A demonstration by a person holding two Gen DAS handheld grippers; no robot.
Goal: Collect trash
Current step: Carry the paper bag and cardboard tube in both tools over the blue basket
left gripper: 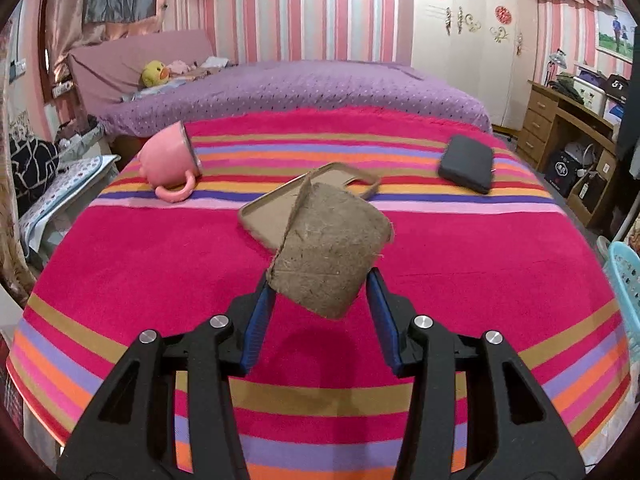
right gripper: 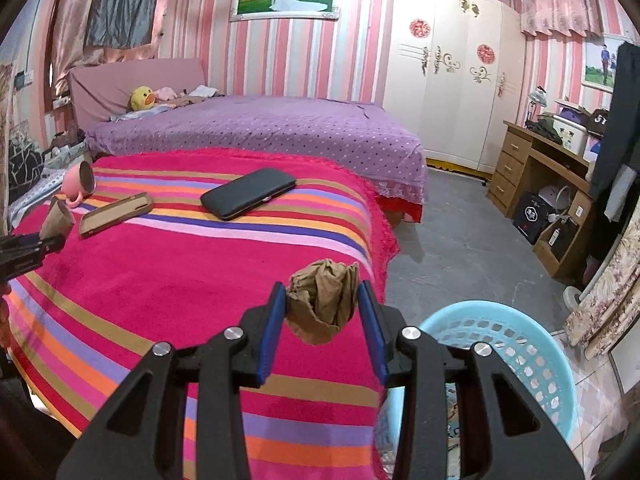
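My left gripper (left gripper: 320,280) is shut on a brown fibre pulp cup (left gripper: 332,248), held tilted above the striped blanket (left gripper: 160,264). That same cup (right gripper: 56,218) and the left gripper (right gripper: 38,242) show at the far left of the right wrist view. My right gripper (right gripper: 322,292) is shut on a crumpled brown paper wad (right gripper: 324,300), held over the blanket's right edge. A light blue plastic basket (right gripper: 532,352) stands on the floor just right of and below it; the basket's rim (left gripper: 624,268) peeks in at the right of the left wrist view.
On the blanket lie a tan phone case (left gripper: 280,208) (right gripper: 116,214), a black wallet-like case (left gripper: 466,164) (right gripper: 248,192) and a pink mug (left gripper: 170,160) (right gripper: 78,184) on its side. A purple bed (right gripper: 260,132) lies beyond; a wooden desk (right gripper: 540,184) stands at right.
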